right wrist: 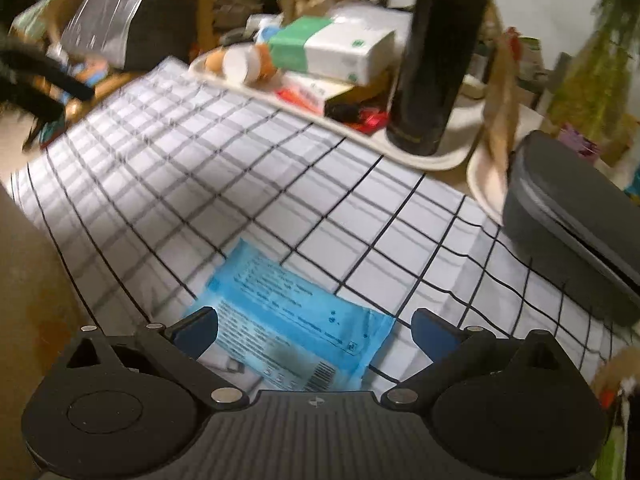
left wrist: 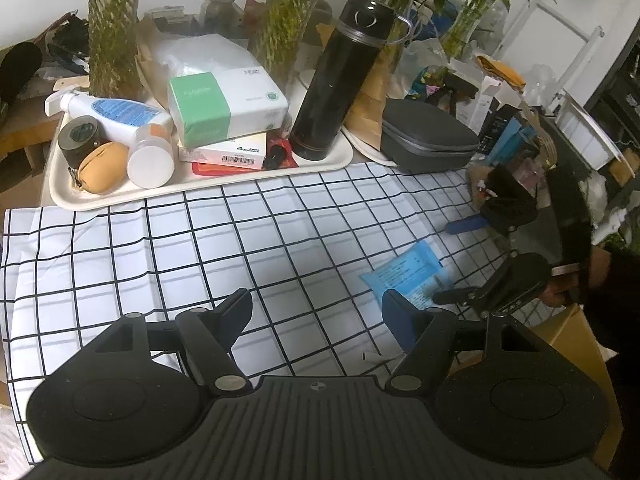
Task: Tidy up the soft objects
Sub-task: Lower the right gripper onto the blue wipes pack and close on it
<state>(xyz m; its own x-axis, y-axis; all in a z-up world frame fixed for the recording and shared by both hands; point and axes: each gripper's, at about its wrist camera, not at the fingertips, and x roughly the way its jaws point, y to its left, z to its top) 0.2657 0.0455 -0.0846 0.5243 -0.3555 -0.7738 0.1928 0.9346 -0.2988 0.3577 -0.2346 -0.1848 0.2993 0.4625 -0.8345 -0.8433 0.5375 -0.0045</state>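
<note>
Fingers of my right gripper (right wrist: 314, 330) stand spread apart, straddling the blue wipes packet (right wrist: 296, 320) at the lower centre of the frame, pads not pressing it. My left gripper (left wrist: 316, 316) hangs released over the checked cloth (left wrist: 160, 248), nothing between its fingers. A cluttered tray (left wrist: 64, 196) sits at upper left.

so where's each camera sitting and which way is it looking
Left wrist view: rides on the left tool, angled down over the checked cloth toward the tray; its own open fingers show, plus the right tool and a hand.
Right wrist view: rides on the right tool, angled down, close over the blue packet; its open fingers straddle it.
Shared: packet, cloth, tray, black flask, grey case.
</note>
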